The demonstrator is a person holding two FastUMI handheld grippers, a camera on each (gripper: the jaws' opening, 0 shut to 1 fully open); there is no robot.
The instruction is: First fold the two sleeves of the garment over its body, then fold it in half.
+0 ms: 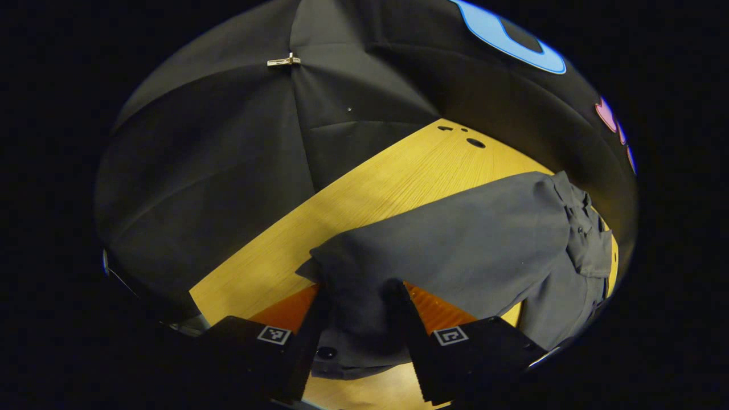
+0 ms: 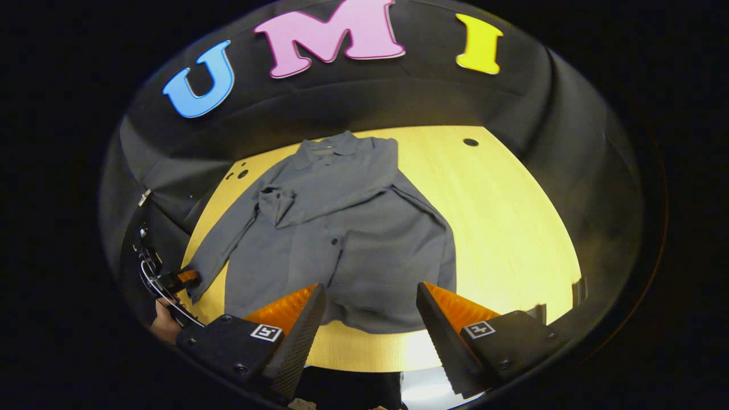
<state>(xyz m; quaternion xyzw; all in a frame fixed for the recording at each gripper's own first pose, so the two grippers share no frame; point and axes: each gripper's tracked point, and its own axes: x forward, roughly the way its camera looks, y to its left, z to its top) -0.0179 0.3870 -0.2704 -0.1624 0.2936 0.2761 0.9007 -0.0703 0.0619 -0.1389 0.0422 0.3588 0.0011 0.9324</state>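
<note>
A grey button-up shirt (image 2: pixel 353 250) lies flat on the wooden table (image 2: pixel 512 228), collar (image 2: pixel 333 145) at the far side. One sleeve (image 2: pixel 342 196) is folded across the chest. The other sleeve (image 2: pixel 228 239) stretches out toward the table's left edge, where the left gripper (image 2: pixel 171 282) sits at its cuff. In the left gripper view the sleeve (image 1: pixel 472 239) runs in from the right, and its cuff end lies between the spread fingers of the left gripper (image 1: pixel 359 296), cloth draped over one fingertip. The right gripper (image 2: pixel 370 296) hangs open above the shirt's hem, holding nothing.
Black cloth walls close in the table on the far and left sides, with a metal clip (image 1: pixel 283 60) on a seam. Small round holes (image 2: pixel 470 142) mark the table's far corners. A hand (image 2: pixel 165 324) holds the left gripper. Bare wood (image 2: pixel 512 256) lies right of the shirt.
</note>
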